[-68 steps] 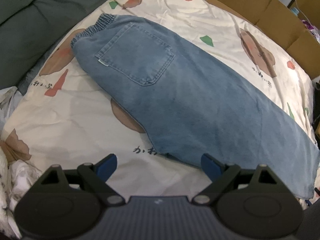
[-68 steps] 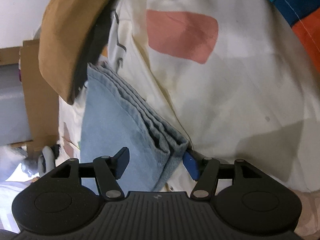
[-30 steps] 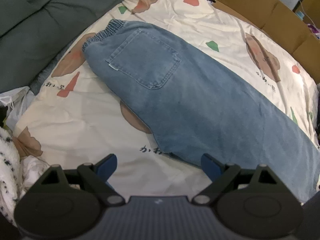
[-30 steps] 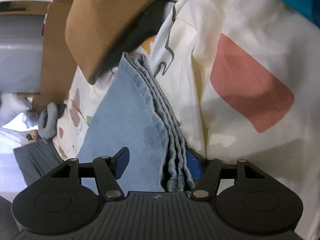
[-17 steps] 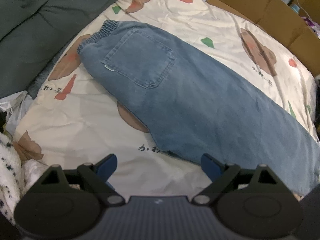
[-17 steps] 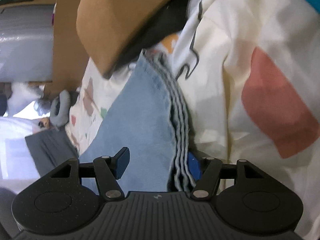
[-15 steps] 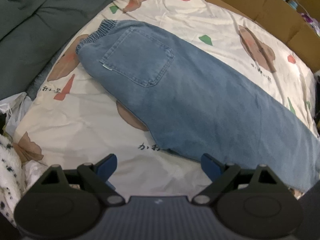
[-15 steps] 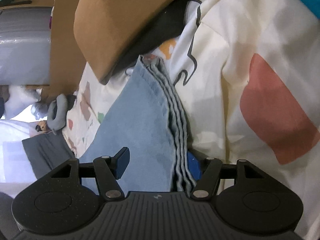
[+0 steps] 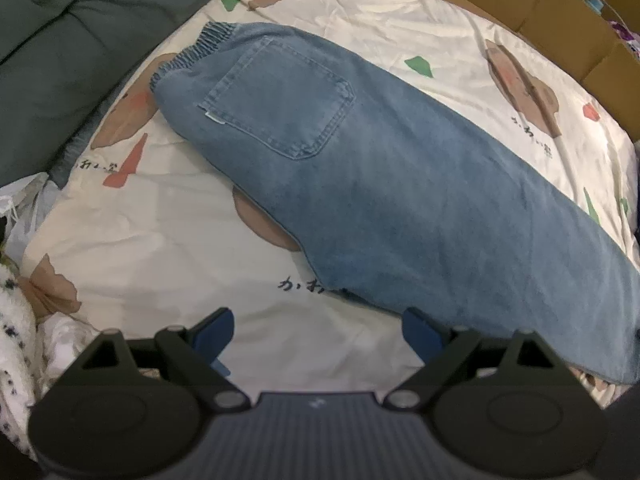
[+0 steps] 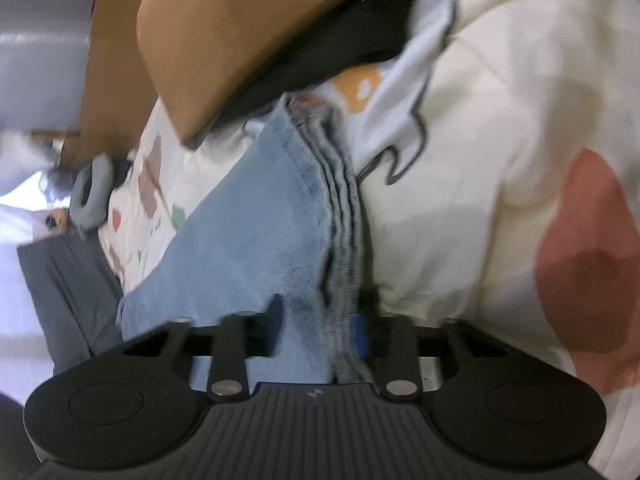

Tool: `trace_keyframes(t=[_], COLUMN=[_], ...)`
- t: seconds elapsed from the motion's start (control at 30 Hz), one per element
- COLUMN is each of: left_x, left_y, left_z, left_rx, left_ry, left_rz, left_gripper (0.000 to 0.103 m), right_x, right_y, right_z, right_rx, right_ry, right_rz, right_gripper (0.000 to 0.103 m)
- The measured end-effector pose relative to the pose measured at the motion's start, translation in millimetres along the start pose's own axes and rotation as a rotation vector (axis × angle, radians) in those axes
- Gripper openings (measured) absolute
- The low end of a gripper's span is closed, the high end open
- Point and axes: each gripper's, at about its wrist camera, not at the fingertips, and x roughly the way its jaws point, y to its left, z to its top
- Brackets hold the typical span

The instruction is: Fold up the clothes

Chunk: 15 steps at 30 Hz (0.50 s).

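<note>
Counting one pair of jeans (image 9: 400, 184)

A home bedroom — a cartoon-print sheet (image 9: 152, 232) covers a bed. A dark grey sofa (image 9: 72, 40) and cardboard boxes (image 9: 560, 12) flank it — lived-in clutter.

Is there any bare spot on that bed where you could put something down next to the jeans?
Yes: the sheet is bare between the jeans and the open left gripper, and again between the jeans and the cardboard. It is crowded at the hem, where the right gripper's jaws have just been closing on it.
</note>
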Motion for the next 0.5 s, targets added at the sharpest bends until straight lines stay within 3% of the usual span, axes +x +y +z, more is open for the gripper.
trace_keyframes(t=[0.23, 0.43, 0.5], left_x=[16.3, 24.1, 27.7], left_y=[0.0, 1.5, 2.3], left_z=[-8.1, -7.8, -4.3], left_rx=[0.001, -0.011, -0.014], left_ry=[0.031, -0.002, -0.005], left_rz=[-0.015, 0.026, 0.025], left_gripper=[0.093, 0.093, 0.093], right_x=[6.0, 15.9, 17.2], right_y=[1.4, -1.5, 2.4], right_z=[12.8, 12.8, 12.2], right_rx=[-0.044, -0.019, -0.044], right_ry=[0.047, 0.049, 0.057], right_rz=[-0.011, -0.026, -0.053], right_gripper=[0.028, 0.030, 0.019])
